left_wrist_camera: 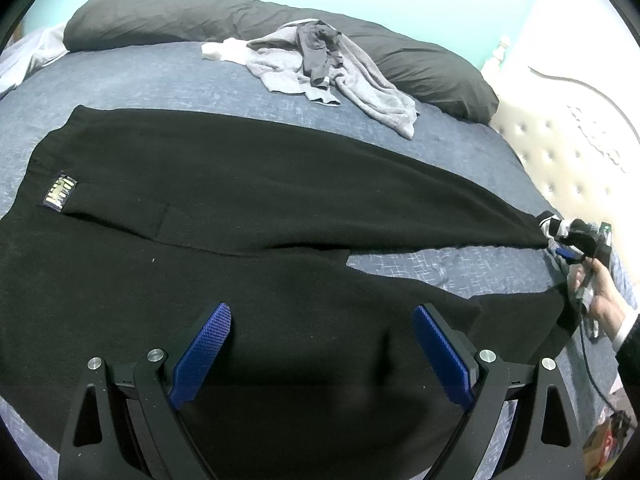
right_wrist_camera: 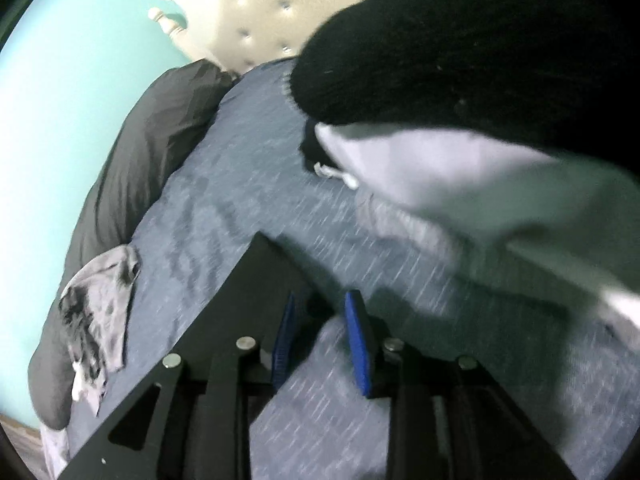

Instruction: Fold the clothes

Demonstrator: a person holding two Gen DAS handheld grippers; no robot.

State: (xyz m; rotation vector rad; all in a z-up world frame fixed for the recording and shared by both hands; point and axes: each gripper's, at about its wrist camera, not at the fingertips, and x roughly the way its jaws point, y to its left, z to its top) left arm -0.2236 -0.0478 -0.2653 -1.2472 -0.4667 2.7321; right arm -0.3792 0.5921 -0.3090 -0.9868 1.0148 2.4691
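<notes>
Your left tongs (left_wrist_camera: 322, 354) gape over black trousers (left_wrist_camera: 240, 200); right tongs (right_wrist_camera: 320, 340) narrow, apparently empty; align legs evenly

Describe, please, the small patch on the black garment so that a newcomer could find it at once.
Start at the blue bed and the black garment spread across it. Near the garment's left end, a small patch is sewn on. It is the only gold-marked label on the plain black cloth.

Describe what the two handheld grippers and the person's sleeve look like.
Both the left gripper and the right gripper have black angular frames, silver round bolts and blue textured finger pads. The sleeve is dark with a white cuff; a black cable hangs below.
</notes>
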